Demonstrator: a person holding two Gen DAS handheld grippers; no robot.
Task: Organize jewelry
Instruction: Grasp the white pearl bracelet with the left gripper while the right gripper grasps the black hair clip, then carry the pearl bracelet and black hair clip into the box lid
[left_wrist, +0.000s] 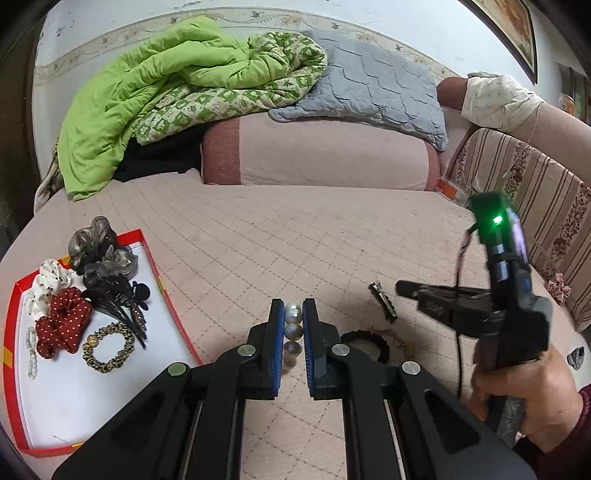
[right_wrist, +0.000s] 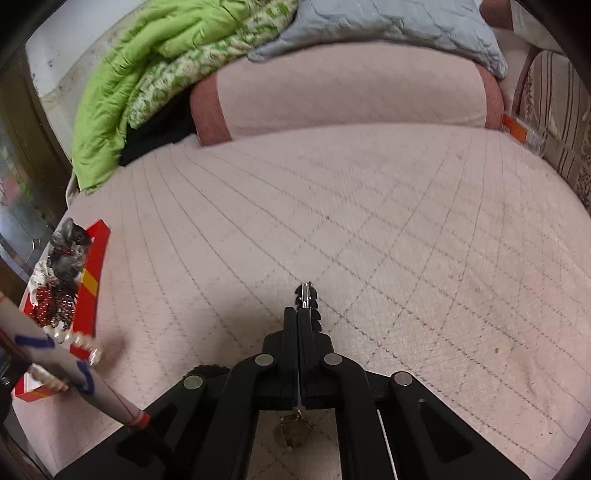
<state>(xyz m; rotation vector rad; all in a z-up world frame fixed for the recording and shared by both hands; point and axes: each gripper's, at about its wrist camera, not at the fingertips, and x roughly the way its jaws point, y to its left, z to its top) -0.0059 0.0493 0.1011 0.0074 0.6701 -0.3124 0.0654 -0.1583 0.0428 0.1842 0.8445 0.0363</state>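
Observation:
My left gripper (left_wrist: 293, 317) is shut on a string of large pearl beads (left_wrist: 293, 326) and holds it above the pink bed cover. The red-rimmed white tray (left_wrist: 110, 387) lies at the left with scrunchies (left_wrist: 62, 325), a black claw clip (left_wrist: 129, 306) and a leopard hair tie (left_wrist: 109, 347). My right gripper (right_wrist: 297, 314) has its jaws together over a black and silver hair clip (right_wrist: 308, 301) on the bed; whether it holds the clip I cannot tell. In the left wrist view the right gripper (left_wrist: 402, 286) is beside that clip (left_wrist: 384, 301).
A black scrunchie (left_wrist: 369, 341) with a small gold charm lies on the bed between the grippers. A small floral scrunchie (left_wrist: 557, 290) lies at the right by the striped sofa back. Pillows and a green quilt (left_wrist: 155, 96) are piled at the far end.

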